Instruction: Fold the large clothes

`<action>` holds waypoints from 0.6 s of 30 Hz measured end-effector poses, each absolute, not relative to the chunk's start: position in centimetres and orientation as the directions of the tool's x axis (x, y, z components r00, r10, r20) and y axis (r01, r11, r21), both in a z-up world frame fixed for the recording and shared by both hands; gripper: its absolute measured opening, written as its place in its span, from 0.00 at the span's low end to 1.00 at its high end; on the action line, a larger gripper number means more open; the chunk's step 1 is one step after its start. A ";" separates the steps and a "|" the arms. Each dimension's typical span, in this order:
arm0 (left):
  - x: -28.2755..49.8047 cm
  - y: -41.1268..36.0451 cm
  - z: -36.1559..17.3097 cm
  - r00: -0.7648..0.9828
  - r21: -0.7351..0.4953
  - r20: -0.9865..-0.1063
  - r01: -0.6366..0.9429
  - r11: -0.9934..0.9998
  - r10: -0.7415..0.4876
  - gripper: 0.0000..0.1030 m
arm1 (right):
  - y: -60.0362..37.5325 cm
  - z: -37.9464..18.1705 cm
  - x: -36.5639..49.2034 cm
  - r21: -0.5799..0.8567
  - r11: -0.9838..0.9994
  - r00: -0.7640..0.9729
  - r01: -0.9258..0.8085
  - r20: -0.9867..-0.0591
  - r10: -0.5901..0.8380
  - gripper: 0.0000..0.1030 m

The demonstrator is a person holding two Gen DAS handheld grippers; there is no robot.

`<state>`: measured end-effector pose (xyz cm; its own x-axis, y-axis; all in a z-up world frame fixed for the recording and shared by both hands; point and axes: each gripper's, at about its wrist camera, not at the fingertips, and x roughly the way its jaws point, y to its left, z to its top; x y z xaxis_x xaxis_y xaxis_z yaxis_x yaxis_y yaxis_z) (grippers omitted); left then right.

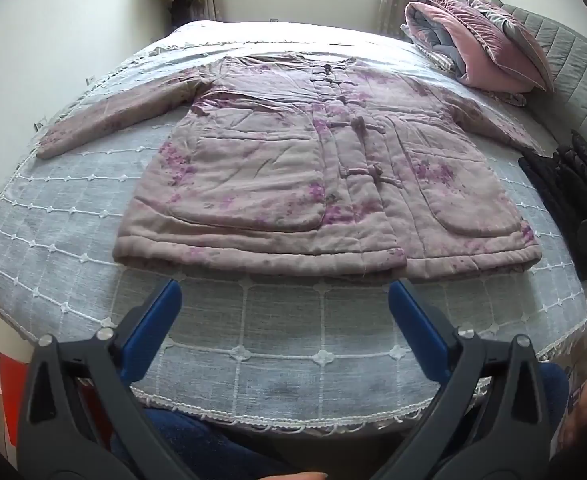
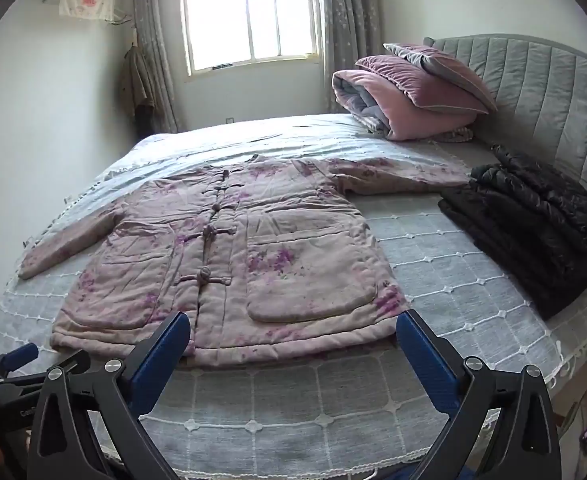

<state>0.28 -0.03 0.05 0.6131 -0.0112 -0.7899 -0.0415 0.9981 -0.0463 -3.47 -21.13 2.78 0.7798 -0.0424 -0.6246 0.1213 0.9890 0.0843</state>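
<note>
1. A padded pale-pink jacket with purple flower print [image 1: 293, 184] lies flat and face up in the middle of both frames, both sleeves spread out to the sides, hem toward the cameras.
2. Knotted cloth fastenings [image 1: 359, 122] run down its closed front, and a large rounded patch pocket [image 2: 309, 280] sits on each side.
3. The left gripper [image 1: 285, 300] hangs over the near bed edge just short of the hem, its blue-padded fingers [image 1: 157, 320] spread wide and empty.
4. The right gripper [image 2: 293, 330] has its fingers equally wide apart, holding nothing, tips over the hem.
5. The jacket rests on a grey bedspread with a white stitched grid [image 1: 277, 344].
6. At right lie a folded black quilted garment [image 2: 533, 232] and, in the upper right, stacked pink and grey pillows and bedding [image 2: 409, 92] against a grey padded headboard [image 2: 541, 84].
7. A bright curtained window [image 2: 249, 16] fills the upper centre.
</note>
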 end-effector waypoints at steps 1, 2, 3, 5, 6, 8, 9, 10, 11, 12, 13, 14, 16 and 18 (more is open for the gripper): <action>0.3 0.0 0.1 0.614 -0.046 -0.789 -0.040 0.998 -0.012 1.00 | -21.0 2.7 -3.5 0.075 0.989 0.780 0.124 -0.624 -0.050 1.00; -0.2 -0.5 -0.1 0.622 -0.038 -0.783 -0.040 0.998 -0.005 1.00 | -20.9 2.7 -3.6 0.069 0.990 0.785 0.124 -0.618 -0.055 1.00; -0.3 -0.5 -0.1 0.622 -0.039 -0.783 -0.040 0.998 -0.006 1.00 | -20.8 2.7 -3.8 0.066 0.990 0.794 0.122 -0.606 -0.057 1.00; -0.5 -0.5 -0.1 0.620 -0.042 -0.784 -0.041 0.998 -0.007 1.00 | -20.7 2.7 -4.3 0.074 0.991 0.813 0.111 -0.580 -0.048 1.00; -0.6 -0.6 -0.1 0.619 -0.043 -0.785 -0.041 0.998 -0.008 1.00 | -20.6 2.8 -4.5 0.082 0.991 0.818 0.105 -0.574 -0.039 1.00; 0.0 -0.7 -0.2 0.611 -0.054 -0.791 -0.038 0.998 -0.019 1.00 | -20.5 2.8 -4.4 0.091 0.990 0.814 0.105 -0.580 -0.033 1.00; 0.0 -0.7 -0.2 0.610 -0.056 -0.792 -0.039 0.998 -0.020 1.00 | -20.5 2.7 -4.4 0.092 0.990 0.811 0.107 -0.584 -0.034 1.00; 0.1 -0.7 -0.2 0.609 -0.058 -0.793 -0.041 0.997 -0.021 1.00 | -20.4 2.7 -4.3 0.090 0.990 0.809 0.109 -0.587 -0.035 1.00; 0.1 -0.7 -0.2 0.608 -0.060 -0.794 -0.042 0.997 -0.022 1.00 | -20.5 3.1 -3.8 0.099 0.989 0.800 0.111 -0.600 -0.029 1.00; 0.1 -0.8 -0.2 0.607 -0.060 -0.795 -0.044 0.997 -0.021 1.00 | -20.5 3.1 -3.8 0.100 0.989 0.798 0.109 -0.602 -0.027 1.00; 0.2 -0.5 -0.3 0.602 -0.059 -0.798 -0.046 0.997 -0.019 1.00 | -20.5 3.0 -3.8 0.102 0.989 0.796 0.105 -0.605 -0.022 1.00; 0.2 -0.5 -0.4 0.599 -0.060 -0.800 -0.047 0.997 -0.020 1.00 | -20.5 2.9 -3.8 0.103 0.990 0.793 0.100 -0.608 -0.017 1.00; 0.2 -0.6 -0.4 0.595 -0.062 -0.803 -0.045 0.997 -0.023 1.00 | -20.2 2.7 -3.9 0.094 0.991 0.798 0.093 -0.603 -0.017 1.00; 0.1 -0.8 -0.5 0.593 -0.059 -0.805 -0.041 0.997 -0.024 1.00 | -20.0 2.6 -3.9 0.082 0.993 0.794 0.089 -0.608 -0.021 1.00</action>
<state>0.13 -0.75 -0.49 0.5931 -0.0236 -0.8047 -0.0407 0.9974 -0.0593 -3.92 -19.97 2.60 0.7940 -0.0210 -0.6075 0.0887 0.9927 0.0816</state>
